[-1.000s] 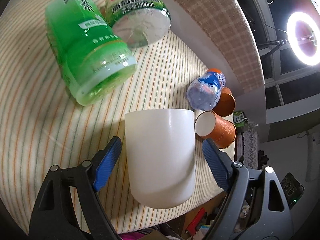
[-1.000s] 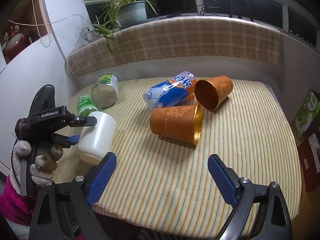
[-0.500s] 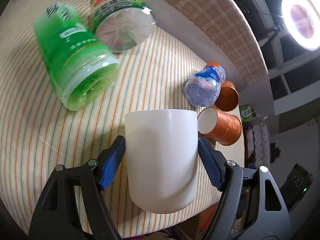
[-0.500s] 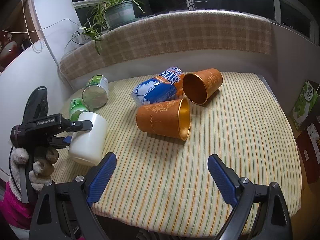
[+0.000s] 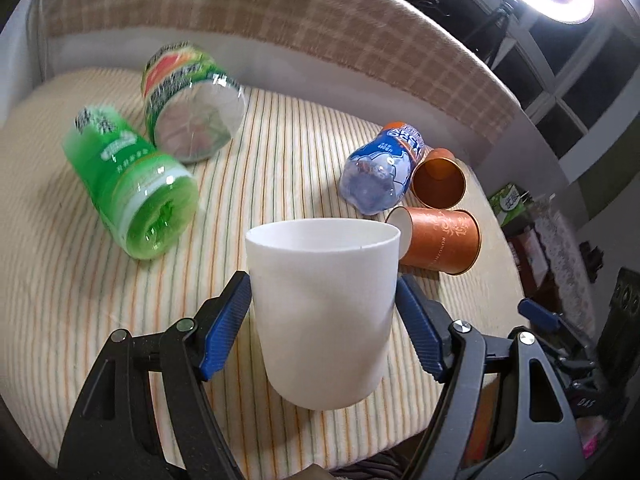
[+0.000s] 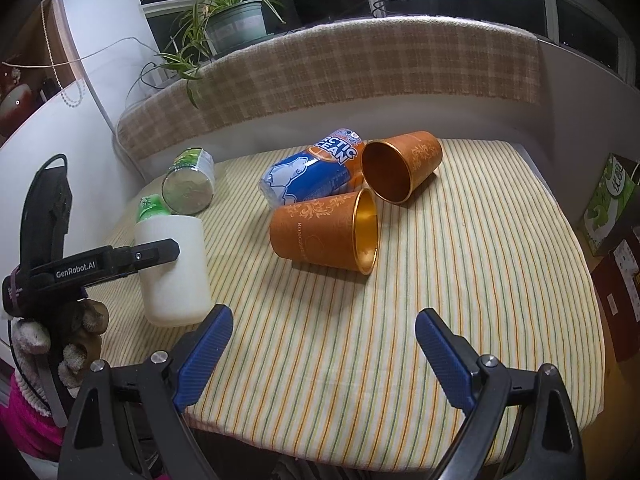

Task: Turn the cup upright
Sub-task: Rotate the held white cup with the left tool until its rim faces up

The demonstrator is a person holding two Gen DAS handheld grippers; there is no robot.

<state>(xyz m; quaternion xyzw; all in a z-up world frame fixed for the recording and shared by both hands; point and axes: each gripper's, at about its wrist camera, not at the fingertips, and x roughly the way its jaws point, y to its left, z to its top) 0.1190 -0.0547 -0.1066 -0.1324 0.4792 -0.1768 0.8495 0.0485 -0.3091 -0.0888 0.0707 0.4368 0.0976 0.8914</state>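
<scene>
My left gripper (image 5: 324,300) is shut on a white cup (image 5: 322,312), blue pads pressed on both its sides. The cup stands nearly upright with its rim on top, near the table's front left edge. In the right wrist view the same white cup (image 6: 174,268) shows at the left with the left gripper (image 6: 120,260) around it. My right gripper (image 6: 320,344) is open and empty above the table's front edge. Two orange cups lie on their sides: one nearer (image 6: 326,234), one farther (image 6: 400,164).
A blue bottle (image 6: 312,172) lies by the orange cups. Two green bottles (image 5: 136,196) (image 5: 188,100) lie at the left back. The striped tablecloth (image 6: 460,260) covers the table. A checked bench back (image 6: 360,68) and a potted plant (image 6: 232,28) stand behind.
The left gripper closed on the white cup and turned it from lying on its side to nearly upright. The right gripper stayed open, shifting slightly.
</scene>
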